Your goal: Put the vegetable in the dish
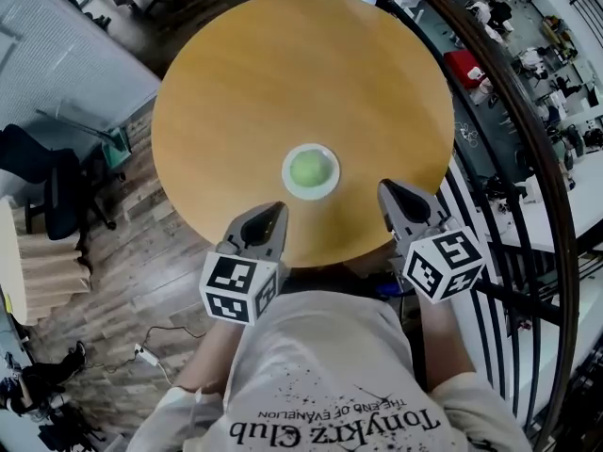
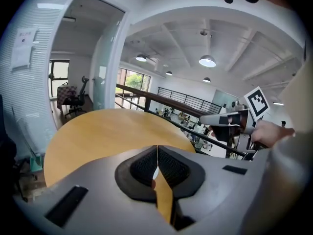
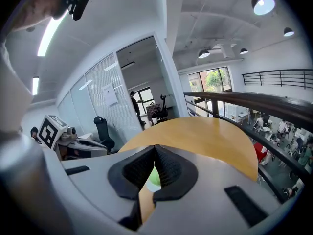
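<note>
Round green vegetable (image 1: 309, 169) in dish (image 1: 288, 182)

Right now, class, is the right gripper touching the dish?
Apart. The head view shows a strip of bare table between the right gripper, its jaws shut, and the rim of the dish.

Left gripper (image 1: 276, 211), right gripper (image 1: 386, 188): fingers (image 2: 142, 166) together.

On my shirt (image 1: 330, 365), upside down in the head view, I read "TonyKrz Club" in large letters and beside it what looks like "THE END OF EVANELION", while the paper notice (image 2: 22, 48) on the wall (image 2: 24, 106) is too small to read.
</note>
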Available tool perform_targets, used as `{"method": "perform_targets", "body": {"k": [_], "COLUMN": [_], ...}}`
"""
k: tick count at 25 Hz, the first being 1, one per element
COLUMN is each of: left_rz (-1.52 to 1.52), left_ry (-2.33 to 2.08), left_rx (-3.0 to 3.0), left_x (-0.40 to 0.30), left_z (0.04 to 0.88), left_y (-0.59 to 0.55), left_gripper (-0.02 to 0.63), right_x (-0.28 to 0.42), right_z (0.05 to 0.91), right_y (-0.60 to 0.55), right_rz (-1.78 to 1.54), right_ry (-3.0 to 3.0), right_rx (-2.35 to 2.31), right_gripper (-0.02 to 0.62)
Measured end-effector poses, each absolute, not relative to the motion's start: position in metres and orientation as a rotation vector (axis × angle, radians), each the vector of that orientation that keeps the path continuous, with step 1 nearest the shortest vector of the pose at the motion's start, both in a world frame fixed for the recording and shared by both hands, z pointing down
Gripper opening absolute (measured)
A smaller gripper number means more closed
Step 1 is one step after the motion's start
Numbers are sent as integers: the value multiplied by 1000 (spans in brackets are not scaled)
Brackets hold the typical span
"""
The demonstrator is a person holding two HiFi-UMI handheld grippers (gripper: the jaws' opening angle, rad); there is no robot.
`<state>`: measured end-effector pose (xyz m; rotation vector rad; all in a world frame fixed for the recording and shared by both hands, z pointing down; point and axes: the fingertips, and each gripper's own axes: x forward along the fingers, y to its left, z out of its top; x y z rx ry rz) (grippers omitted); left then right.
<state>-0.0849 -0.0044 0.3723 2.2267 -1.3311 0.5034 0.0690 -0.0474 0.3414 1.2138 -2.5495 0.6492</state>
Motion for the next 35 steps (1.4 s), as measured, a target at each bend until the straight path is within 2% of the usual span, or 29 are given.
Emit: {"method": "perform_targets", "body": {"k": [35], "left_rz": [507], "left_ry": [-1355], "left_rx": [2246], "left_x": [-85], "left_z": [363], "left_y": [-3], "left_gripper": [23], "right_x": [43], "right_z": [344], "right_y": [-38], "right_rz": [651], "right_ry": [-2567], "right_rx": [1081], "right_gripper": [24]}}
